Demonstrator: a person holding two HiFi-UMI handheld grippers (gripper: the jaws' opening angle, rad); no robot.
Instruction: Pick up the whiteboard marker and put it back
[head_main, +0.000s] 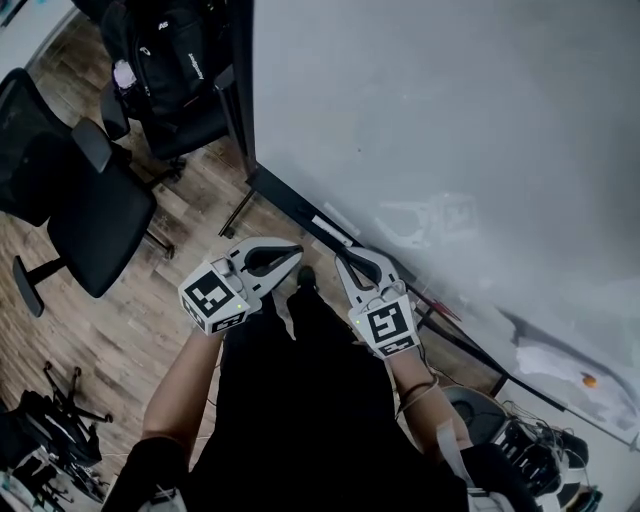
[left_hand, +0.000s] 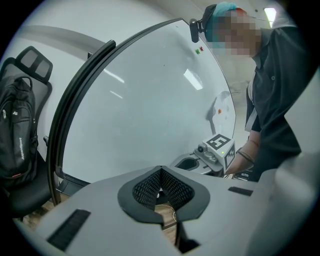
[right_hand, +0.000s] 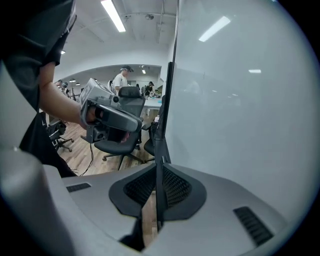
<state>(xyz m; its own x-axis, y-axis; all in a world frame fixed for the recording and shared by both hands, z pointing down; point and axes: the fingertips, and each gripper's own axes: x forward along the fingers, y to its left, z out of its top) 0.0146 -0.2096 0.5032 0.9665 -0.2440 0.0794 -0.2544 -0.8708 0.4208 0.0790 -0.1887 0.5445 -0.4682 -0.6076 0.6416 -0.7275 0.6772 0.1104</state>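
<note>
Left tool (head_main: 296, 253), right tool (head_main: 341, 256) closed; backpack (head_main: 166, 62) lettering seemingly illegible.

Head view: a large whiteboard (head_main: 450, 120) in a dark frame fills 12 to 4 o'clock, its bottom rail (head_main: 285, 200) running diagonally toward centre, and a wood-plank floor (head_main: 130, 320) covers the left half. A black office chair (head_main: 95, 215) stands at 9 o'clock and a second chair carries a black backpack (head_main: 165, 50) at 11 o'clock; dark tripod-like gear (head_main: 60, 420) lies at 7 o'clock, cable clutter (head_main: 540, 440) at 5 o'clock. Right gripper view: white ceiling with strip lights (right_hand: 114, 16) at 11 o'clock, more office chairs (right_hand: 120, 142) at 9 o'clock.
</note>
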